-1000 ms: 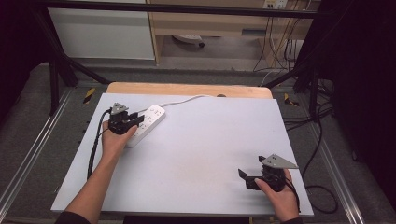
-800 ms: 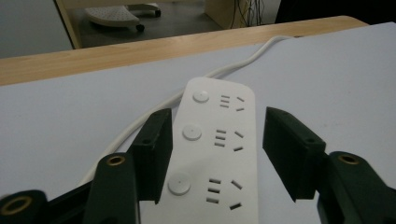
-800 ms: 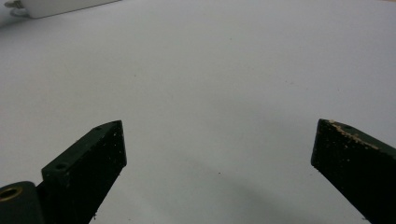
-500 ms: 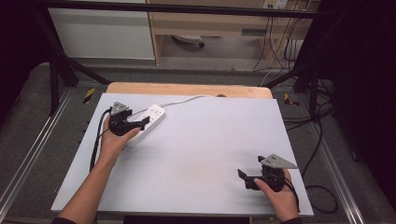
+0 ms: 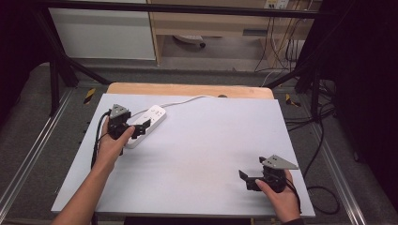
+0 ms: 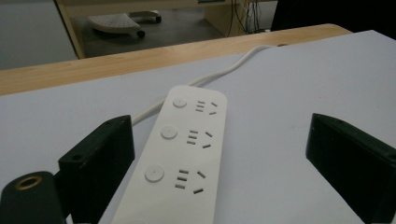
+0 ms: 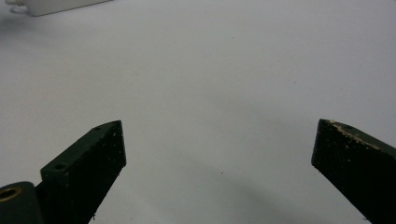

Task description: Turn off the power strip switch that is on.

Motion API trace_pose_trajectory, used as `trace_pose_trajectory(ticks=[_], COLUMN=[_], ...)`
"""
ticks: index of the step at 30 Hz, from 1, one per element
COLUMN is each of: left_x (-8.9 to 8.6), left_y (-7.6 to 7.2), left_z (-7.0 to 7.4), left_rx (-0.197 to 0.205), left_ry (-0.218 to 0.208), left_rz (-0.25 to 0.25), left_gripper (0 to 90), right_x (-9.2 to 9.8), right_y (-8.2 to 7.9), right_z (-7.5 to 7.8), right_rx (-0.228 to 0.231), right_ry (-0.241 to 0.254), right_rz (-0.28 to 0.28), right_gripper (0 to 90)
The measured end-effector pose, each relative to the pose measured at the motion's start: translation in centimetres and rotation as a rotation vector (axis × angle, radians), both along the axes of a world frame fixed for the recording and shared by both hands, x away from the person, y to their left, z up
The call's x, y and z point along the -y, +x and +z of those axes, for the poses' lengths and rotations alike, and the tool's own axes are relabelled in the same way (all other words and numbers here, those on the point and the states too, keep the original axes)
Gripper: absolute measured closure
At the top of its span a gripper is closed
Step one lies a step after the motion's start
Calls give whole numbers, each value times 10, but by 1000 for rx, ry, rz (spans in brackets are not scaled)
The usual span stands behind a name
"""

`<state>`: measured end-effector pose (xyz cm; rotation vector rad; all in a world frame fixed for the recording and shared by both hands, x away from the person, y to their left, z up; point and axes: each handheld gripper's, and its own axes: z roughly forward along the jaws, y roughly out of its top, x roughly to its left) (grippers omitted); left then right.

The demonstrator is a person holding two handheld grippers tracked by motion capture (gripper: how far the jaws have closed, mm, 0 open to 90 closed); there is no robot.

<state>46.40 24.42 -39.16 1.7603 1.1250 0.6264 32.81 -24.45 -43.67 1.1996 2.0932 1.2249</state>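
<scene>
White plastic power strip (image 6: 184, 154), oblong, round-cornered, smooth, between left gripper (image 6: 219, 163) fingers, just opened, released; right gripper (image 7: 219, 158) fingers spread, empty

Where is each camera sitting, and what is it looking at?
High view: sits above the person's side, looks forward and down on the table; both forearms, the left gripper and the right gripper show.
Left gripper view: rides on the left gripper, looks along its wide-open jaws at the power strip and its cord.
Right gripper view: rides on the right gripper, looks between its open jaws across the bare table.
Shared: the white power strip shows in the high view and the left gripper view.
</scene>
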Motion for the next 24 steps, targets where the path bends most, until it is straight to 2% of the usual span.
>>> trace_pose_trajectory(ticks=[8, 18, 24], left_x=[-5, -17, -24], left_y=[-16, -37, -49], left_z=[4, 11, 14], left_rx=[13, 23, 26], left_ry=[1, -32, -37], left_rz=[-12, -33, -39], left_gripper=[73, 59, 59], right_x=[-1, -2, -2], right_y=[0, 0, 0], right_z=[0, -1, -1], right_rx=[-2, -4, -5], right_ry=[-3, -4, -5], right_rz=[0, 1, 2], right_gripper=[36, 36, 36])
